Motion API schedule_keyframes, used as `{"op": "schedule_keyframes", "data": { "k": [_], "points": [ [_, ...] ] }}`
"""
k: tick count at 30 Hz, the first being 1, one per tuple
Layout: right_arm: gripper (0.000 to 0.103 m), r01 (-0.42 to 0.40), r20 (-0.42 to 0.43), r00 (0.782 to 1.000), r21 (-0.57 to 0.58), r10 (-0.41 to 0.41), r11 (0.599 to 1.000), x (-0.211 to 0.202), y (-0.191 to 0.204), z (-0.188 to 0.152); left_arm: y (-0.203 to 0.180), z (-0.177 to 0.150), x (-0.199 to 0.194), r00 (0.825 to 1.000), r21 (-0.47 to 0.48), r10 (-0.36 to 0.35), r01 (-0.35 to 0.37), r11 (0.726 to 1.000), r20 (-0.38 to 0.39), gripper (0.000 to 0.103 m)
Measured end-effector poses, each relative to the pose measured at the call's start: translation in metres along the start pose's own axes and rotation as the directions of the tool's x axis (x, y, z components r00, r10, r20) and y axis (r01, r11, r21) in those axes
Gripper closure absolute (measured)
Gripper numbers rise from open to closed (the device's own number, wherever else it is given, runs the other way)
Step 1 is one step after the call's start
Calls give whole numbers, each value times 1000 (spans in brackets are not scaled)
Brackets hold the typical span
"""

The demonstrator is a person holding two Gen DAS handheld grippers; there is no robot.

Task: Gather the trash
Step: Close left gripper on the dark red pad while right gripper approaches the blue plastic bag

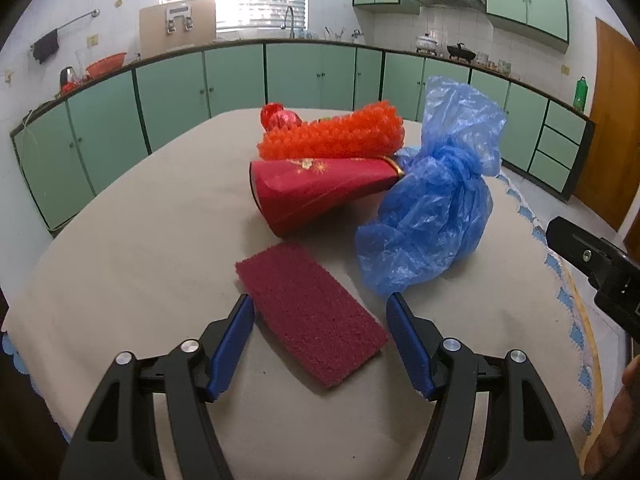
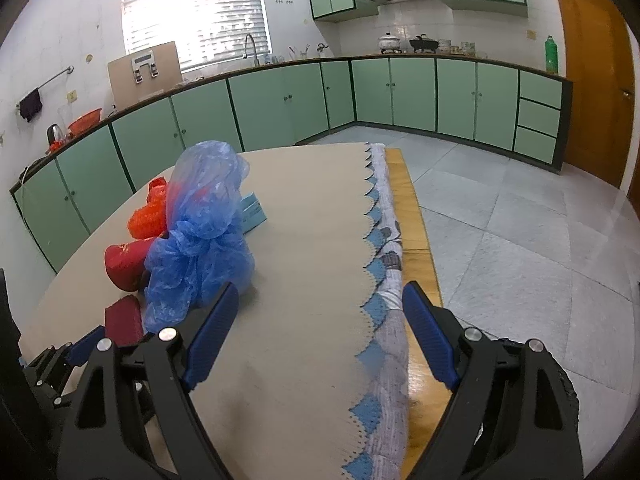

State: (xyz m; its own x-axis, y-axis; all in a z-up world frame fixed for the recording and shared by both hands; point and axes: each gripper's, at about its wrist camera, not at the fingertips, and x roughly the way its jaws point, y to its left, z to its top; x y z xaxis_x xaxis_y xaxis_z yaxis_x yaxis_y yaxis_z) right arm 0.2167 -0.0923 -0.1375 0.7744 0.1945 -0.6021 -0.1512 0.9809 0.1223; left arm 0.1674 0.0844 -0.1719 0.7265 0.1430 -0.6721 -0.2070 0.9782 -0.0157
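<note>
Left gripper (image 1: 320, 320) fingers spread, nothing pinched. Maroon scouring pad (image 1: 312, 312) lies flat on the table (image 1: 140, 264) right between the blue pads (image 1: 234, 344), not touched yet. Pad sits diagonal to the fingers, so my read: square the wrist to its long edges first, then drop until the tips nearly brush the cloth and close across the short width. It's thin and flat, so a high close will just skate over the top.

Right gripper (image 2: 316, 336) fingers also spread wide and empty, hovering over bare tablecloth near the scalloped blue edge (image 2: 376, 216). Blue plastic bag (image 2: 200, 232), knotted at the neck, sits just beside its left finger (image 2: 212, 340), apart from it.

Beyond the pad: red paper cone (image 1: 316, 196) on its side, touching the blue bag, with orange foam netting (image 1: 332, 136) resting on top of the cone and a shiny red wrapper (image 1: 280, 118) behind. Small teal box (image 2: 252, 212) behind the bag, seen from the right wrist only.

No bin in sight. Likely the bag is the receptacle or is itself trash, can't tell. Watch for snagging the tablecloth when closing low.
</note>
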Motion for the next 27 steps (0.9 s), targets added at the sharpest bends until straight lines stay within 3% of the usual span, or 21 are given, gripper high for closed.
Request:
{"op": "schedule_keyframes", "data": {
  "k": [4, 5, 14, 20, 27],
  "points": [
    [22, -5, -8, 1000, -8, 5, 1000, 5, 3, 3, -1, 1, 1, 1000, 0, 1, -1, 1000, -12, 36],
    [22, -5, -8, 1000, -11, 5, 1000, 5, 4, 4, -1, 1, 1, 1000, -4, -2, 2, 1000, -10, 40],
    [23, -23, -19, 1000, -30, 23, 999, 8, 9, 10, 14, 2, -1, 1000, -45, -29, 29, 999, 0, 49],
    [23, -63, -19, 998, -49, 62, 997, 11, 23, 19, 35, 6, -9, 1000, -93, 0, 2, 996, 23, 49],
    [23, -91, -5, 996, -72, 91, 993, 16, 43, 31, 46, 22, -18, 995, -84, 46, -39, 996, 84, 49]
  ]
}}
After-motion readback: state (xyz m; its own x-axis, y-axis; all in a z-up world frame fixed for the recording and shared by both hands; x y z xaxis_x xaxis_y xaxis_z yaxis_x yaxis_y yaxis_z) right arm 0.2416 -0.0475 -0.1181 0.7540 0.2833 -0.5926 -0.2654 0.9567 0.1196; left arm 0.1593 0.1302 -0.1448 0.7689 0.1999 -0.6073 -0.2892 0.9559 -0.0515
